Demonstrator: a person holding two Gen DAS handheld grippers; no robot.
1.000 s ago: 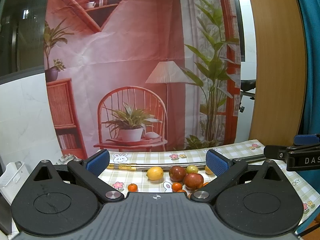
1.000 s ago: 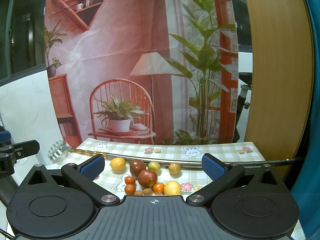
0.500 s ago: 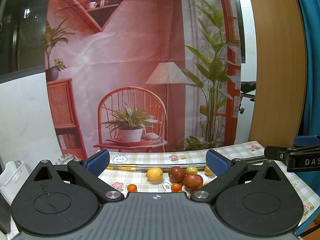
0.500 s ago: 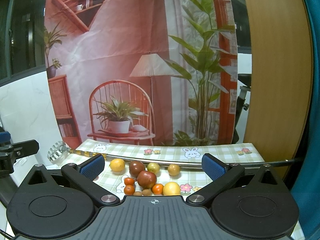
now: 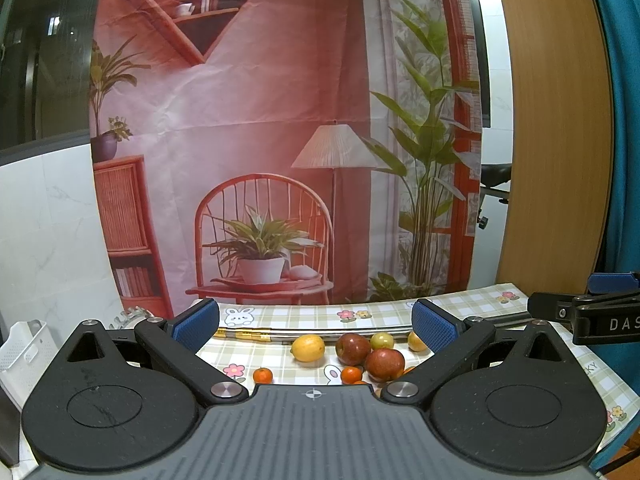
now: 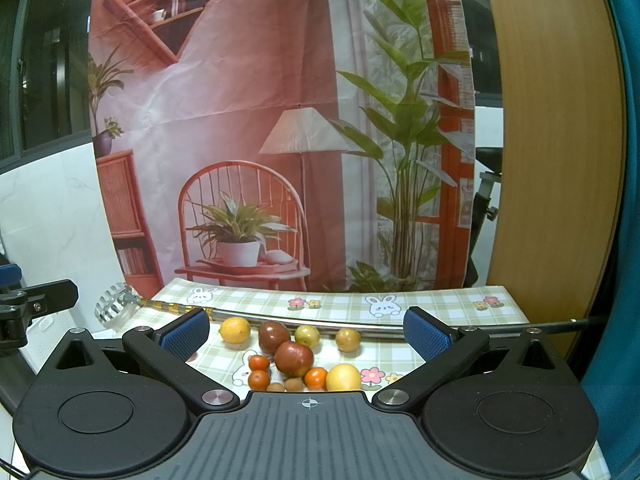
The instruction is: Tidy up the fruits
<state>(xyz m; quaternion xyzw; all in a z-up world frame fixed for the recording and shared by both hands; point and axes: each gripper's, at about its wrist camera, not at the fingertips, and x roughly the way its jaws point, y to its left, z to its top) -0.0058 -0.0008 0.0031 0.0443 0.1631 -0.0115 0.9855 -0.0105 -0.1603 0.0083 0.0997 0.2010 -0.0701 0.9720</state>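
Both grippers hang side by side above the near edge of the desk [image 6: 440, 306], which wears a checked cloth with rabbits and flowers, and neither has touched anything yet. The left gripper [image 5: 316, 326] has its blue pads spread wide apart with nothing between them, and the right gripper [image 6: 306, 326] is spread just as wide and just as empty. The fruit lies loose in a cluster toward the middle of the cloth, just in front of a long metal rod [image 6: 320, 322] that runs across it: a lemon [image 6: 235, 329] at the left end, two dark red apples [image 6: 294, 358] touching one another in the middle, a greenish round fruit [image 6: 307, 335] and a small yellow-orange one [image 6: 347, 339] behind them, a bigger yellow fruit [image 6: 343, 377] nearest the right gripper, and several little tangerines [image 6: 258, 379] tucked close around the apples. A white basket [image 5: 24, 344] stands off to the left, beyond the cloth; it looks the likely place for sorting, though I can't be sure. To my eye the sorting has barely begun. The sensible first pick would be something standing free, the lemon or the big yellow fruit, approached from above with the pads either side of its widest part, since reaching into the tight middle risks setting the round ones rolling toward the desk's edge.
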